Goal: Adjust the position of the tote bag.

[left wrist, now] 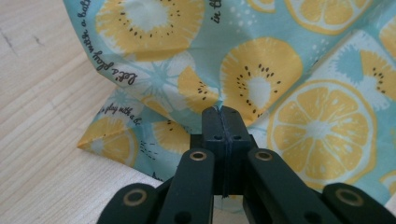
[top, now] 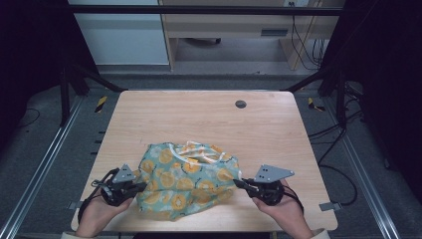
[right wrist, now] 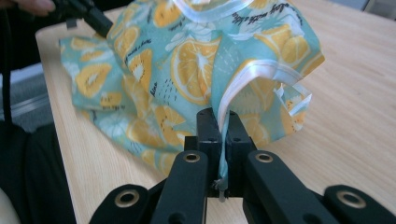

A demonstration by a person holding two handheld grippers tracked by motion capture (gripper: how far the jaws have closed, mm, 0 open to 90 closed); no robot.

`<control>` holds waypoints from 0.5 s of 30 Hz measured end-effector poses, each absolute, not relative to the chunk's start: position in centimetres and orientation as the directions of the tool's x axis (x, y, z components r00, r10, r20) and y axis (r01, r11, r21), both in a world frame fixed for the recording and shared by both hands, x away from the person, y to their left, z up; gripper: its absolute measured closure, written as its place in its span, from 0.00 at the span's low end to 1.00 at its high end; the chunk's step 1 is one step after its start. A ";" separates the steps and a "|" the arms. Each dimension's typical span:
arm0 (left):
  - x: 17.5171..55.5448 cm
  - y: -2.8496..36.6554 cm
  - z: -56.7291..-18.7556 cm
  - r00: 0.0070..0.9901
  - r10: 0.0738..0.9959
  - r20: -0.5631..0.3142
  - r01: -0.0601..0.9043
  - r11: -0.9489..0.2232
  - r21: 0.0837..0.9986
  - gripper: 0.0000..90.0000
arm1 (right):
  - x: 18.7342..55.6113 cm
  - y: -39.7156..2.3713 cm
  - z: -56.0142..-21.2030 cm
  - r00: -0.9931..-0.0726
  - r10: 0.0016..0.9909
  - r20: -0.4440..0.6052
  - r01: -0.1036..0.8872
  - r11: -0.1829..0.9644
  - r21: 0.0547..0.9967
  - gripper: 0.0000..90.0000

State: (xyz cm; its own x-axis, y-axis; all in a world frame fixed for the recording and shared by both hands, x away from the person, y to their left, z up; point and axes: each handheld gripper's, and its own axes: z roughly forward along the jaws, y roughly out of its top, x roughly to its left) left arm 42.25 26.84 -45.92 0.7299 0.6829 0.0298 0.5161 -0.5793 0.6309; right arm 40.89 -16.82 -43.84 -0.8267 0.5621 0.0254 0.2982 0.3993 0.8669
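Fruit-print cloth [top: 186,181] between both tongs

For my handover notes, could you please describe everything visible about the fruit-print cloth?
The fruit-print cloth is thin turquoise fabric with yellow citrus slices, small black lettering and glossy white edge binding. It lies crumpled in a loose heap on the near half of the wooden table. The left gripper pinches its fabric; the right gripper clamps the white binding.

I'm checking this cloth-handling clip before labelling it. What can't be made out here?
- High view: the cloth is bunched, so its full shape is hidden in folds.
- Left gripper view: the left gripper covers the pinched spot.
- Right gripper view: the white trim runs between the jaws.
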 end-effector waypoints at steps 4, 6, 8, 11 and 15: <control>42.6 26.5 -46.8 0.727 0.685 0.049 0.526 -0.601 0.601 1.00 | 40.9 -16.2 -44.5 -0.833 0.553 0.023 0.315 0.440 0.841 0.99; 42.7 26.4 -47.1 0.725 0.687 0.053 0.531 -0.606 0.593 1.00 | 40.9 -16.0 -44.9 -0.836 0.548 0.022 0.323 0.460 0.827 0.99; 42.8 26.2 -47.3 0.727 0.684 0.061 0.532 -0.616 0.581 1.00 | 41.0 -15.8 -45.3 -0.840 0.542 0.024 0.330 0.476 0.815 0.99; 42.8 26.2 -47.4 0.724 0.687 0.068 0.530 -0.617 0.582 1.00 | 41.1 -15.6 -45.8 -0.844 0.537 0.023 0.341 0.502 0.795 0.99; 42.9 26.1 -47.7 0.725 0.685 0.076 0.533 -0.627 0.568 1.00 | 41.4 -15.3 -46.5 -0.843 0.538 0.029 0.365 0.530 0.765 0.99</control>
State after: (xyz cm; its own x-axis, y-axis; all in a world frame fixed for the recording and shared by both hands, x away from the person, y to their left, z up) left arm 42.94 26.06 -47.67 0.7246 0.6849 0.0762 0.5329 -0.6270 0.5683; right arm 41.41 -15.31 -46.53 -0.8426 0.5377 0.0290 0.3648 0.5305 0.7652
